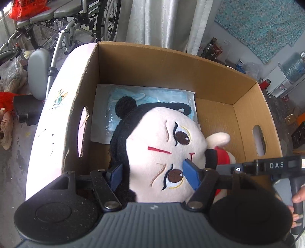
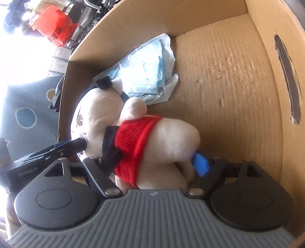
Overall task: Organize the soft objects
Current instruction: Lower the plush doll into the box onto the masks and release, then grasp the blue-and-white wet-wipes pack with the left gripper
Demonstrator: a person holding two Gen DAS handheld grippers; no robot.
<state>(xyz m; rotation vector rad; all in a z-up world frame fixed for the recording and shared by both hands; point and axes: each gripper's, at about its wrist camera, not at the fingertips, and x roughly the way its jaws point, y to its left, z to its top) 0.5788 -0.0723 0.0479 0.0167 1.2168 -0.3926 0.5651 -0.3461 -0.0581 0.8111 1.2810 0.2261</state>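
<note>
A plush doll [image 1: 164,152] with a cream face, black hair and a red top lies inside a cardboard box [image 1: 171,64]. My left gripper [image 1: 152,174] is shut on the doll's head, blue pads pressing both sides. My right gripper [image 2: 152,164] is shut on the doll's body [image 2: 152,137] at the red top and the cream legs. The right gripper also shows in the left wrist view [image 1: 266,167], and the left gripper shows in the right wrist view [image 2: 63,148]. A clear bag of blue face masks [image 1: 152,99] lies flat on the box floor behind the doll; it also shows in the right wrist view [image 2: 144,68].
The box stands on a pale pink surface [image 1: 53,122]. Its right wall has a handle hole [image 1: 258,141]. A wheelchair [image 1: 72,28], shoes [image 1: 5,129] and a red bag [image 1: 26,7] lie to the left. Curtains [image 1: 165,21] hang behind.
</note>
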